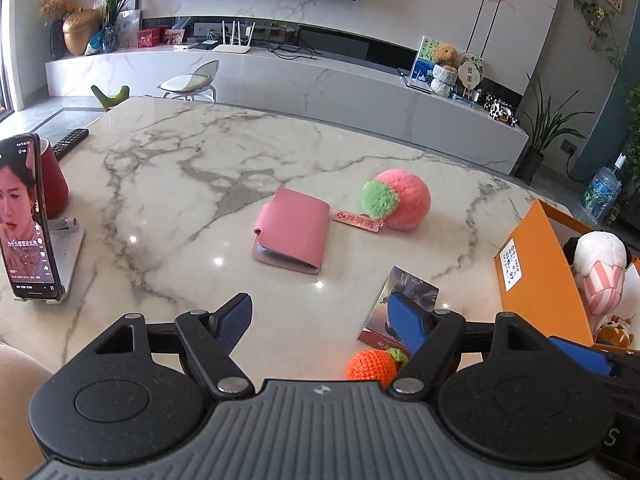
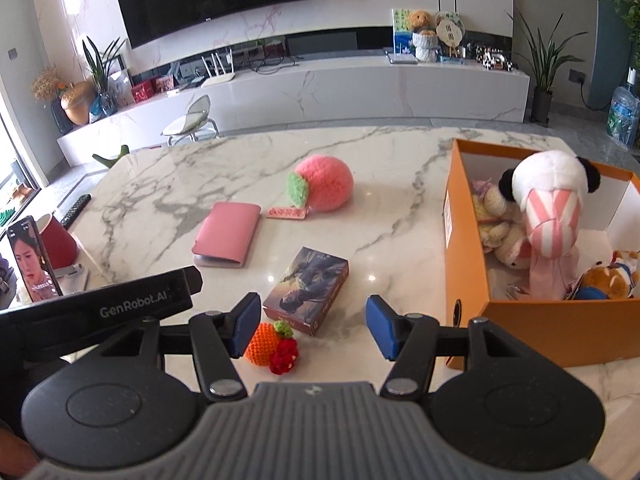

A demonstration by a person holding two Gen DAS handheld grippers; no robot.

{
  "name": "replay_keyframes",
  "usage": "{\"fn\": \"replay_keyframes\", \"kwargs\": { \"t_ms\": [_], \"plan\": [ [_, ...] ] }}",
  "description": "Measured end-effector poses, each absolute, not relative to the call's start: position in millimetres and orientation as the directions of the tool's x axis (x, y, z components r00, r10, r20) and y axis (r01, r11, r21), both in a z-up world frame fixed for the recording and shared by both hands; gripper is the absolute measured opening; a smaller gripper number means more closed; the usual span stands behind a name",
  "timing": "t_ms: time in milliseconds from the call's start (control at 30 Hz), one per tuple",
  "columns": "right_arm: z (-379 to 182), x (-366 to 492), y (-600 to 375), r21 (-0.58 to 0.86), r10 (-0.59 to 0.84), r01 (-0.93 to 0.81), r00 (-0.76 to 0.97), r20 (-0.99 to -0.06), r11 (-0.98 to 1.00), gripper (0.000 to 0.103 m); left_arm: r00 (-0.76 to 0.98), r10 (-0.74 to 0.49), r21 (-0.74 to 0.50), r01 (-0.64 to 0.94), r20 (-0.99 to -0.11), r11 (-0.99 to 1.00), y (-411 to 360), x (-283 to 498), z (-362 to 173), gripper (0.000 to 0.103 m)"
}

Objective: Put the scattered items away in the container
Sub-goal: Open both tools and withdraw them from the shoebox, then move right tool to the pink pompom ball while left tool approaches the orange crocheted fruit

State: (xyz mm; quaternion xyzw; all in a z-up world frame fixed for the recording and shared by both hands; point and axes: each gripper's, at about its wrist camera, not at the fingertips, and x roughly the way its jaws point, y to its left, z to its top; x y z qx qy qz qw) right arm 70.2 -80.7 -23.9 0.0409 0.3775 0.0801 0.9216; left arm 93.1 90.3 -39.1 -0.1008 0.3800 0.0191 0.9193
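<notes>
On the marble table (image 1: 168, 168) lie a pink wallet (image 1: 292, 229), a pink plush peach (image 1: 400, 200) with a pink tag, a picture card box (image 2: 308, 286) and an orange crochet fruit (image 2: 262, 342) with red berries. The orange box (image 2: 520, 316) at the right holds a panda plush (image 2: 552, 208) and other soft toys. My left gripper (image 1: 320, 316) is open above the near table, its right finger over the card box (image 1: 408, 300), the crochet fruit (image 1: 372, 364) just below. My right gripper (image 2: 314, 326) is open with nothing between its fingers, its left pad beside the crochet fruit.
A phone (image 1: 26, 220) on a stand plays a video at the left, beside a red cup (image 1: 54, 180) and a black remote (image 1: 70, 142). Beyond the table stand a clear chair (image 1: 192, 80), a marble TV bench and potted plants. The left gripper's body (image 2: 112, 304) crosses the right wrist view.
</notes>
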Motion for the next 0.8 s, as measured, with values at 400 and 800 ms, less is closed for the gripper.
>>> {"fn": "replay_keyframes", "kwargs": {
  "t_ms": [400,800],
  "plan": [
    [-59.8,122.5,-81.5,0.156,0.192,-0.113,0.613,-0.766,0.981,0.061,0.64,-0.048,-0.146,-0.102,-0.767,0.984,80.6,138.0,-65.3,0.087],
    [-101.0,159.4,-82.0,0.185,0.218,-0.115,0.516,-0.828,0.976,0.059,0.555,-0.043,-0.109,-0.086,-0.831,0.99,68.2,168.3,-97.3,0.087]
  ]
}}
